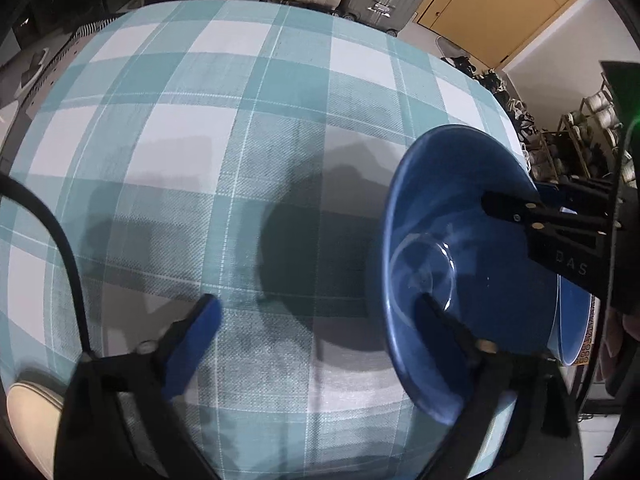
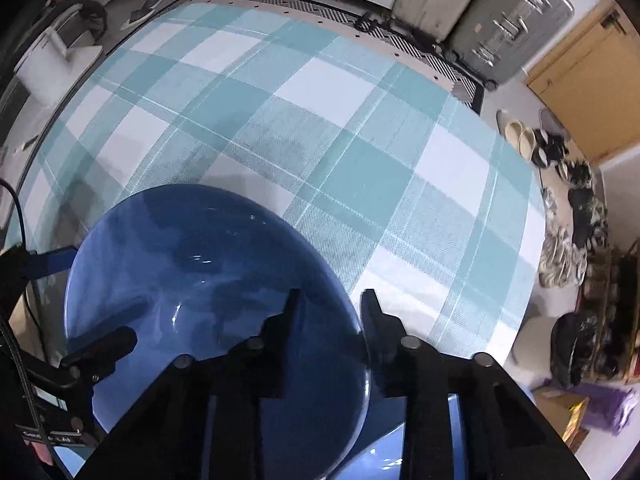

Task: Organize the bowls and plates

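A glossy blue bowl (image 1: 440, 248) is held tilted above the checked tablecloth; it also shows in the right wrist view (image 2: 208, 272). My right gripper (image 2: 328, 304) is shut on the bowl's rim, one finger inside, one outside. My left gripper (image 1: 320, 312) is open; its right finger (image 1: 444, 324) lies inside the bowl and its blue-padded left finger (image 1: 196, 332) hangs over the cloth. A second blue dish (image 2: 384, 456) shows under the bowl at the near edge, also seen in the left wrist view (image 1: 572, 320).
The teal and white checked tablecloth (image 1: 240, 140) covers the table. A cream dish edge (image 1: 28, 408) sits at the left wrist view's lower left. Suitcases (image 2: 508, 20), drawers and shoes (image 2: 560, 152) stand on the floor beyond the table.
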Action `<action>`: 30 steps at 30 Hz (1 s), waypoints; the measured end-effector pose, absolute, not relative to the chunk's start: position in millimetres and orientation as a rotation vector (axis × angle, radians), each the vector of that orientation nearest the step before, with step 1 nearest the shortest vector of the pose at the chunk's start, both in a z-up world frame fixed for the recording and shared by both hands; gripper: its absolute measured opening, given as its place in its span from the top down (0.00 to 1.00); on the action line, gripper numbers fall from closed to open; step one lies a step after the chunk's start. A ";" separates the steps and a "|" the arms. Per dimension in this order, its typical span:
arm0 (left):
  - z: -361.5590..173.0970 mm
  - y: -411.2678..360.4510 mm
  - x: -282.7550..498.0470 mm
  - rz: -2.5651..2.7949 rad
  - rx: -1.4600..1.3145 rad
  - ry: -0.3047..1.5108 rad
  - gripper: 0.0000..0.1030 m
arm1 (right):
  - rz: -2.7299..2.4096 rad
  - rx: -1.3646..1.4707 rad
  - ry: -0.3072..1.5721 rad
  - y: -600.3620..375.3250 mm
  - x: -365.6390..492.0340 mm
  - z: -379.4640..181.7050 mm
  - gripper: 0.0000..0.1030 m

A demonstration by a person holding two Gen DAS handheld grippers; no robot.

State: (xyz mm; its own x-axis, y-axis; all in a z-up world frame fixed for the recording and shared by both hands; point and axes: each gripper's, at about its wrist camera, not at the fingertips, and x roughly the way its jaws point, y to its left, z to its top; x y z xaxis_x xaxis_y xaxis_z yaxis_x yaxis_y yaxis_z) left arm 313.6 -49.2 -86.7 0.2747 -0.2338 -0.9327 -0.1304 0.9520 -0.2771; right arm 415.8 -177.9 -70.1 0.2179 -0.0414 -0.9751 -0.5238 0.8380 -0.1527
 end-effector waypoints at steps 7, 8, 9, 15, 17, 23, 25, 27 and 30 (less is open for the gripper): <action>-90.8 -47.0 312.5 -0.099 -0.337 1.313 0.38 | 0.338 -0.455 1.348 -181.5 410.4 -68.4 0.76; -90.7 -46.3 311.9 -0.108 -0.350 1.314 0.40 | 0.334 -0.447 1.351 -182.3 409.4 -68.5 0.77; -90.1 -44.3 311.2 -0.107 -0.368 1.314 0.45 | 0.332 -0.434 1.358 -183.6 407.9 -68.4 0.78; -83.7 -40.1 308.0 -0.124 -0.372 1.309 0.63 | 0.314 -0.363 1.394 -184.1 400.3 -66.1 0.82; -82.3 -39.6 306.7 -0.140 -0.373 1.310 0.68 | 0.318 -0.350 1.383 -181.6 398.1 -62.8 0.83; -73.3 -35.2 303.0 -0.150 -0.359 1.284 0.80 | 0.327 -0.308 1.390 -174.6 392.2 -59.1 0.87; -71.8 -34.3 301.7 -0.156 -0.354 1.284 0.80 | 0.332 -0.282 1.390 -174.4 389.9 -58.0 0.88; -73.8 -34.0 301.6 -0.158 -0.344 1.293 0.80 | 0.331 -0.263 1.389 -175.5 388.4 -57.1 0.88; -76.8 -31.7 300.5 -0.162 -0.356 1.297 0.81 | 0.321 -0.270 1.392 -175.1 384.2 -59.3 0.88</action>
